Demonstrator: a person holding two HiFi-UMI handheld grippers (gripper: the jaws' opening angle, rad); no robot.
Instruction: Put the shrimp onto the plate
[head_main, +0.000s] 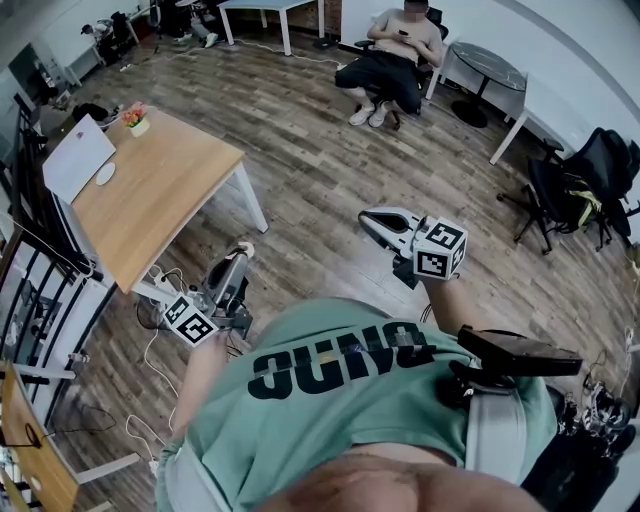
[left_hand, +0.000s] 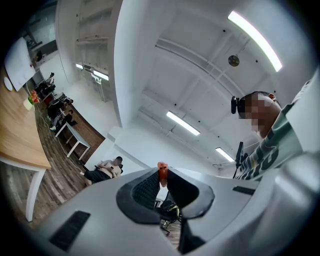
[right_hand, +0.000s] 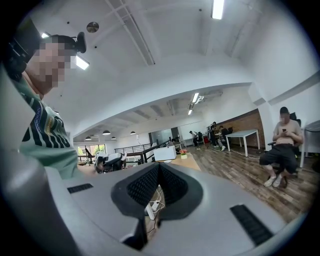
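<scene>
Two grippers are seen. One orange shrimp (left_hand: 162, 170) is pinched at the closed jaw tips of the left gripper (left_hand: 163, 177). The right gripper (right_hand: 158, 168) is closed on nothing. One wooden table (head_main: 160, 190) is seen. Lettering on the green shirt (head_main: 330, 420) is unreadable.

A loose pale-green T-shirt (head_main: 330, 420) with short sleeves carries bold dark block lettering (head_main: 340, 362) across the chest. A small black camera (left_hand: 235, 104) sits at the forehead. The light-grey plastic left gripper (head_main: 243, 252) and right gripper (head_main: 368, 218) have black ribbed jaws, each bearing a white cube (head_main: 440, 250) printed with black square markers
</scene>
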